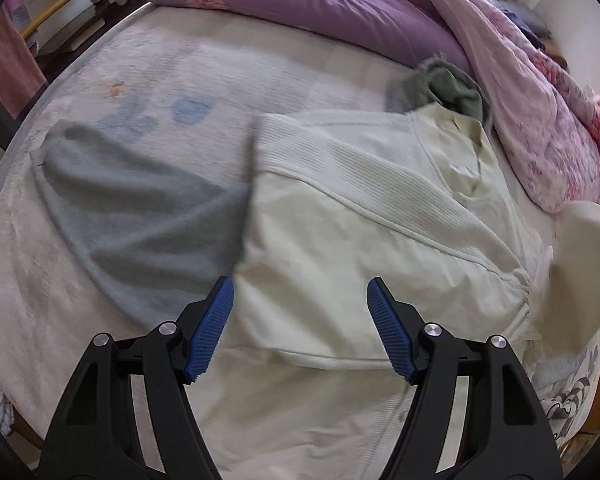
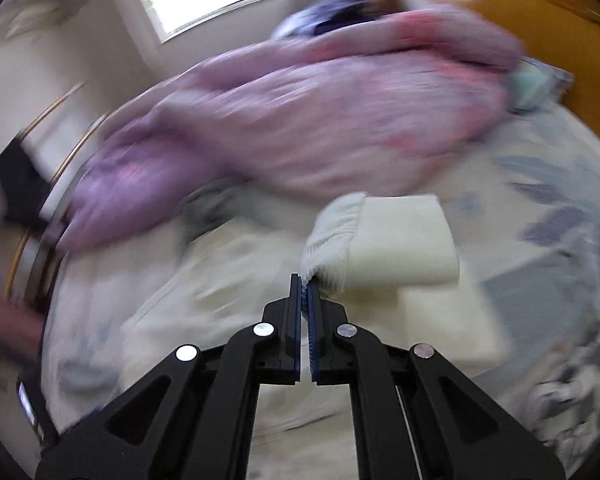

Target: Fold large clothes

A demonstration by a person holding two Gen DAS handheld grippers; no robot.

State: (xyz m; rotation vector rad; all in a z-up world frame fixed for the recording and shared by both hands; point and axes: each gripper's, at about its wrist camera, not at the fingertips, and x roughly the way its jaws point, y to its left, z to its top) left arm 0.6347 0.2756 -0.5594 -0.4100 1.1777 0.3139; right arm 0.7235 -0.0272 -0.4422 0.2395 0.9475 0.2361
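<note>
A cream sweater (image 1: 360, 220) lies spread on the bed, collar toward the far right, one sleeve folded across its chest. My left gripper (image 1: 300, 328) hovers over its lower body, jaws wide open and empty. One sleeve (image 1: 580, 264) is lifted at the right edge of the left wrist view. In the right wrist view my right gripper (image 2: 306, 292) is shut on the ribbed cuff (image 2: 328, 240) of that cream sleeve (image 2: 400, 240), which hangs raised above the sweater's body (image 2: 220, 300). The right wrist view is blurred.
A grey garment (image 1: 120, 208) lies flat left of the sweater, and a darker grey one (image 1: 444, 88) is bunched by the collar. A purple and pink duvet (image 1: 380, 12) is heaped along the far side of the bed (image 1: 180, 68). A wooden headboard (image 2: 540, 12) stands at the right.
</note>
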